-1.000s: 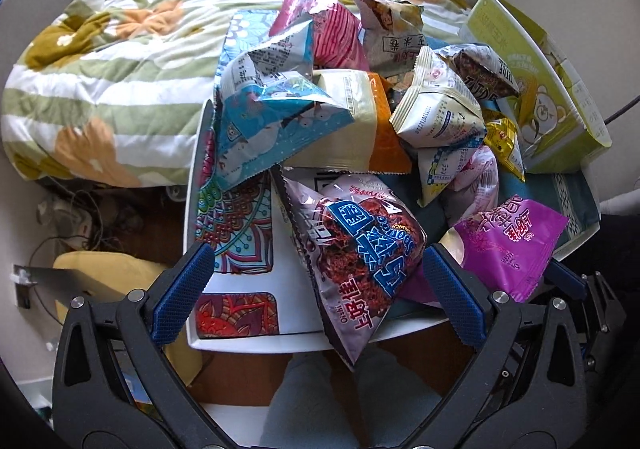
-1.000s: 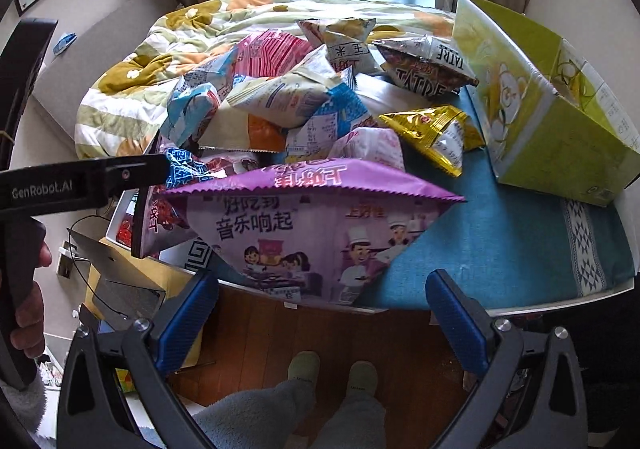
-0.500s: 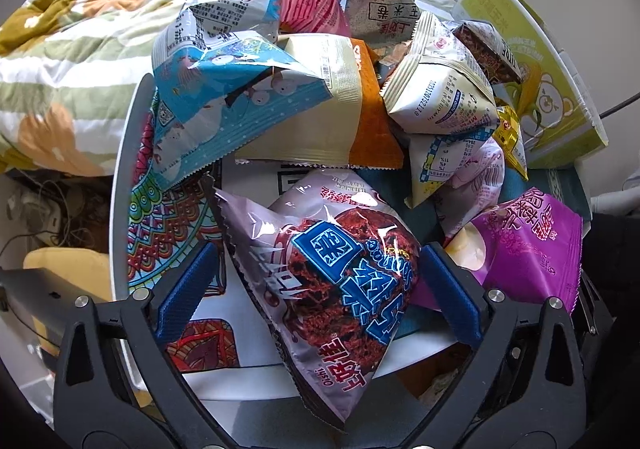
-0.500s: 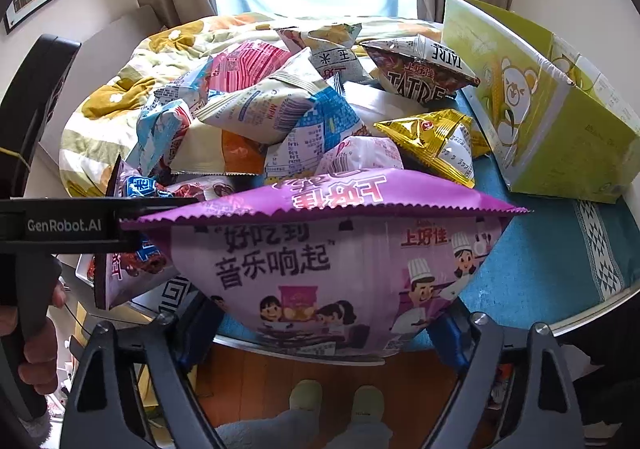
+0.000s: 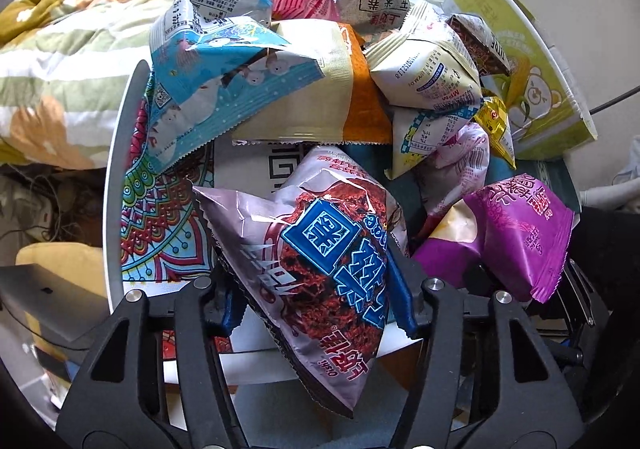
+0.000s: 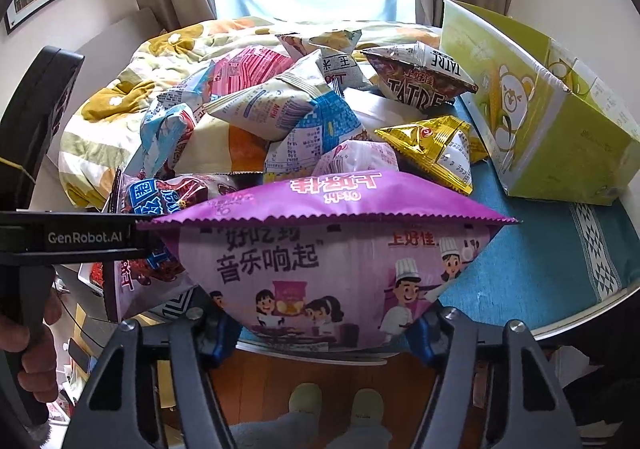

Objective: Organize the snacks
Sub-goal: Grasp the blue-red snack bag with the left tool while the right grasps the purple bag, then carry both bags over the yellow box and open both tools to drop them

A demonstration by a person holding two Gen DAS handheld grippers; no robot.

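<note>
Snacks are light, puffy, slippery: my left gripper [image 5: 318, 305] clamps the brown bag [image 5: 320, 249], right gripper [image 6: 320, 333] the purple bag [image 6: 332, 261], low down.

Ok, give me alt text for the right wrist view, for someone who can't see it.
The right tool is closed on a purple snack bag at the table edge. Behind it lies a heap of snack bags, with an open green box at right.
</note>
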